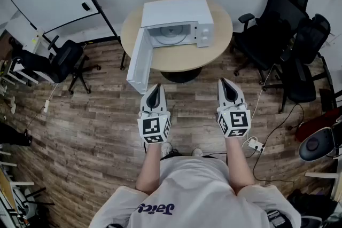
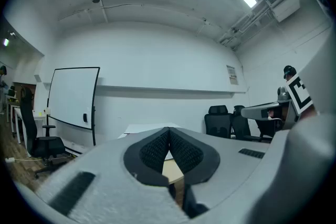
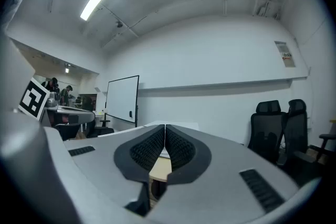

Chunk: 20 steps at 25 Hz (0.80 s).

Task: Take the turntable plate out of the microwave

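Turntable plate (image 1: 172, 34): seated inside open microwave (image 1: 176, 12), well ahead of both grippers. Left gripper (image 1: 155, 91): jaws pressed together, empty, judged nearer in line. Right gripper (image 1: 228, 87): likewise closed, empty.

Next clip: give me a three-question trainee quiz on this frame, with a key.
1. True or false: the microwave door stands open.
2. Where is the turntable plate? A) inside the microwave B) on the floor C) between a gripper's jaws
3. Fill in: the left gripper and right gripper are both ____ and hold nothing.
Key: 1 true; 2 A; 3 shut.
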Available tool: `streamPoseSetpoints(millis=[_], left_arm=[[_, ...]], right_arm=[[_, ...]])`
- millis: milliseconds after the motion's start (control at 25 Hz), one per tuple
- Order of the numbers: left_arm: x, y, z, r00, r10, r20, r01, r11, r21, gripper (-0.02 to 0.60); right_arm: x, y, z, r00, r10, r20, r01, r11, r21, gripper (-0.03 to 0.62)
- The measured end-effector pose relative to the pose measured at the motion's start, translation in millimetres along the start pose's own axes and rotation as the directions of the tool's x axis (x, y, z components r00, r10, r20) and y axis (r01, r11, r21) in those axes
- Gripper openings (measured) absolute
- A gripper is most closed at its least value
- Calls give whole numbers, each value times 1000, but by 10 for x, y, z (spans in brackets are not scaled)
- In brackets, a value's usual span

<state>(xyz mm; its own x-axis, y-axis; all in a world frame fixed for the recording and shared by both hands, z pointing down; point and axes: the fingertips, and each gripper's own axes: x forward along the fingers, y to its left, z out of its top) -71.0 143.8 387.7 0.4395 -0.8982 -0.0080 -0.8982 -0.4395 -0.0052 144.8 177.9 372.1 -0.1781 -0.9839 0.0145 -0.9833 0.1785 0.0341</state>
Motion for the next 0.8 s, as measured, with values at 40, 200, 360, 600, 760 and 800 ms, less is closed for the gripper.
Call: streamPoseSetpoints(millis=[40, 200, 360, 600, 760, 800], left_arm=[[-19, -51, 2, 1000, 1, -2, -1, 1000, 0, 14], [-98, -256, 15, 1000, -3, -7, 3, 1000, -3, 14], [-158, -366, 15, 1000, -8, -16, 8, 1000, 13, 14], [1, -244, -64, 999, -9, -33, 9, 1000, 7, 14], [359, -157, -169, 998, -47, -43, 47, 999, 10, 14], [468, -127, -212, 997, -57, -49, 58, 998, 11, 14]], right_arm=[[-34, -21, -12, 1000, 8, -4, -8, 1000, -2, 18], [-151, -113, -34, 1000, 18, -7, -18, 1000, 3, 20], [-180, -189, -66, 1000, 12, 2, -12, 998, 58, 20], [21, -121, -260, 999, 35, -25, -33, 996, 87, 20], [396, -95, -415, 998, 39, -53, -34, 994, 101, 20], [511, -91, -454, 997, 40, -62, -33, 994, 103, 20]])
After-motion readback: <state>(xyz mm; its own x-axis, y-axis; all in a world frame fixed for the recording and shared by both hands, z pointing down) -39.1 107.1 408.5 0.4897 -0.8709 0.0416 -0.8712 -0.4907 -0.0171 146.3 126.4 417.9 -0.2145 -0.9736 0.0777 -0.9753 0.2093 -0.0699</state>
